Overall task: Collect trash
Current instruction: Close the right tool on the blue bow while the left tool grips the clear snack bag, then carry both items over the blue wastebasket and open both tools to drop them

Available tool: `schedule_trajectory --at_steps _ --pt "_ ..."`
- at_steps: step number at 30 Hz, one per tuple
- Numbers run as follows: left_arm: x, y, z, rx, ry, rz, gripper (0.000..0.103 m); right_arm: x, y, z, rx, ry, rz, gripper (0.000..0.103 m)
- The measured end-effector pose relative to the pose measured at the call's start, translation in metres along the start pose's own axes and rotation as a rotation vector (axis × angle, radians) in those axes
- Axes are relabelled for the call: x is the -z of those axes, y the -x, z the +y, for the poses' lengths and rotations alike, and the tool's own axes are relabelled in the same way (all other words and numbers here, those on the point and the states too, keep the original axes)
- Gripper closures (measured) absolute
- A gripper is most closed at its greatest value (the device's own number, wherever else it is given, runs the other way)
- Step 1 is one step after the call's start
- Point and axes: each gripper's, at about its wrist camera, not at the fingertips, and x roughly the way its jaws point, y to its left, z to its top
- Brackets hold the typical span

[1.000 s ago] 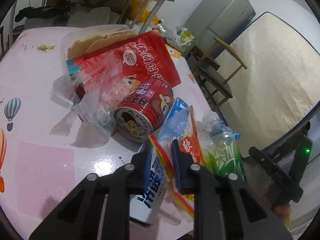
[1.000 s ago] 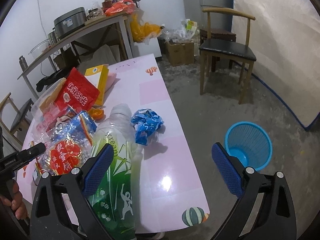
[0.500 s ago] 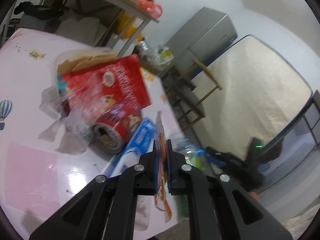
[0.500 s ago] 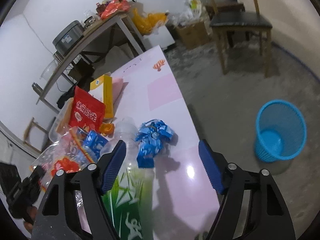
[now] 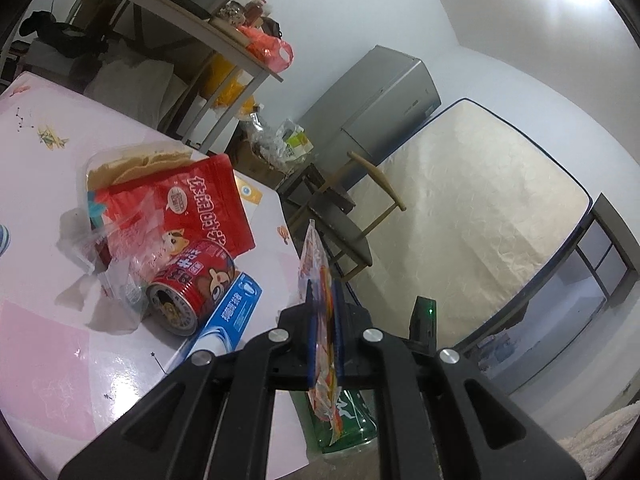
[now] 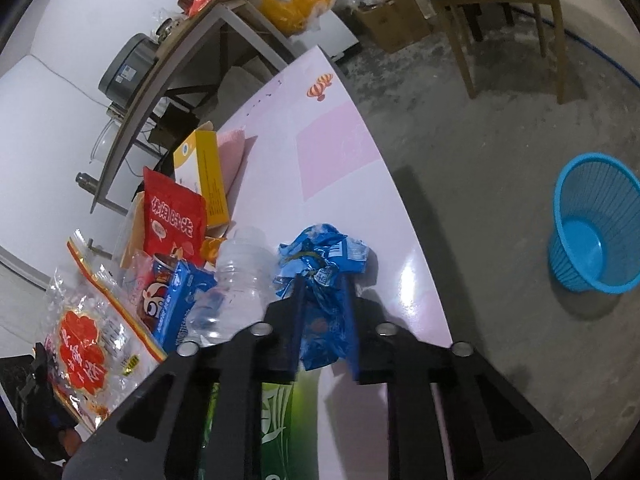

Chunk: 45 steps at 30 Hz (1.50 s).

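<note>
Snack wrapper (image 5: pixel 316 280) edge-on in left tongs (image 5: pixel 323 344), long axis upright.

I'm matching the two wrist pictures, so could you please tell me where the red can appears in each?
Left wrist: the red can lies on its side left of centre, open end toward the camera, beside the blue box.
Right wrist: the can shows lower left, mostly hidden behind the same blue box.
Shared landmark: the red pouch, behind the can in both.
</note>
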Motion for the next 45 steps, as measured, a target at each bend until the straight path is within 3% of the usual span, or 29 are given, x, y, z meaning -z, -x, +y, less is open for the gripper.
schedule_trajectory --at_steps 1,3,13,18,20,22,25,30,32,36,40,45 --pt "0.0 0.001 0.0 -0.002 0.0 -0.004 0.097 0.0 0.003 0.0 0.002 0.002 -0.005 0.099" --pt "0.0 0.002 -0.001 -0.001 0.001 -0.01 0.097 -0.001 0.007 0.0 0.002 0.0 -0.019 0.102" --pt "-0.002 0.013 -0.018 0.003 -0.028 -0.047 0.097 -0.004 0.032 -0.004 0.046 -0.001 -0.104 0.103" --pt "-0.017 -0.005 -0.043 0.04 -0.066 -0.003 0.097 -0.003 0.065 -0.018 0.038 -0.03 -0.181 0.103" --pt "-0.027 -0.024 -0.06 0.081 -0.097 0.053 0.097 -0.003 0.08 -0.026 0.043 -0.045 -0.217 0.103" --pt "-0.035 -0.055 -0.08 0.137 -0.135 0.134 0.097 -0.002 0.099 -0.042 0.058 -0.071 -0.262 0.103" --pt "-0.039 -0.113 -0.111 0.158 -0.202 0.281 0.097 0.001 0.122 -0.076 0.081 -0.139 -0.311 0.103" --pt "-0.015 -0.238 -0.16 0.103 -0.306 0.573 0.097 0.004 0.14 -0.145 0.14 -0.268 -0.333 0.103" --pt "-0.001 -0.28 -0.174 0.076 -0.342 0.655 0.097 0.004 0.141 -0.166 0.161 -0.306 -0.331 0.103" --pt "0.042 -0.375 -0.188 0.031 -0.34 0.835 0.097 -0.002 0.132 -0.213 0.203 -0.399 -0.319 0.103" --pt "0.08 -0.446 -0.188 -0.021 -0.348 0.936 0.097 -0.015 0.116 -0.25 0.24 -0.471 -0.299 0.103" --pt "0.119 -0.511 -0.188 -0.067 -0.365 0.968 0.096 -0.04 0.097 -0.277 0.268 -0.508 -0.292 0.103"
